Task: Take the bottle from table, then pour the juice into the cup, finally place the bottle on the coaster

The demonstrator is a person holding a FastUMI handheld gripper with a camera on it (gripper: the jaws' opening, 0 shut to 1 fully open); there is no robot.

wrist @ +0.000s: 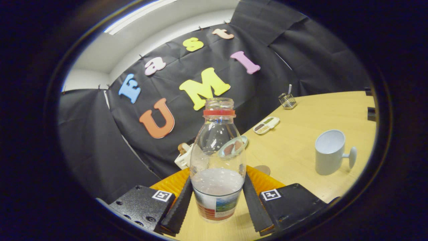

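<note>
The clear plastic bottle (217,160) stands uncapped between the fingers of the gripper (217,201), both of which press against its lower sides, clamping it. It has a red ring around its neck, a colourful label around its base, and a shallow layer of pale, cloudy juice near the bottom. Behind it lies the ridged orange coaster (264,182) on the wooden table (301,150). A light grey cup (329,152) with a side handle stands well apart to the right, beyond the fingers.
</note>
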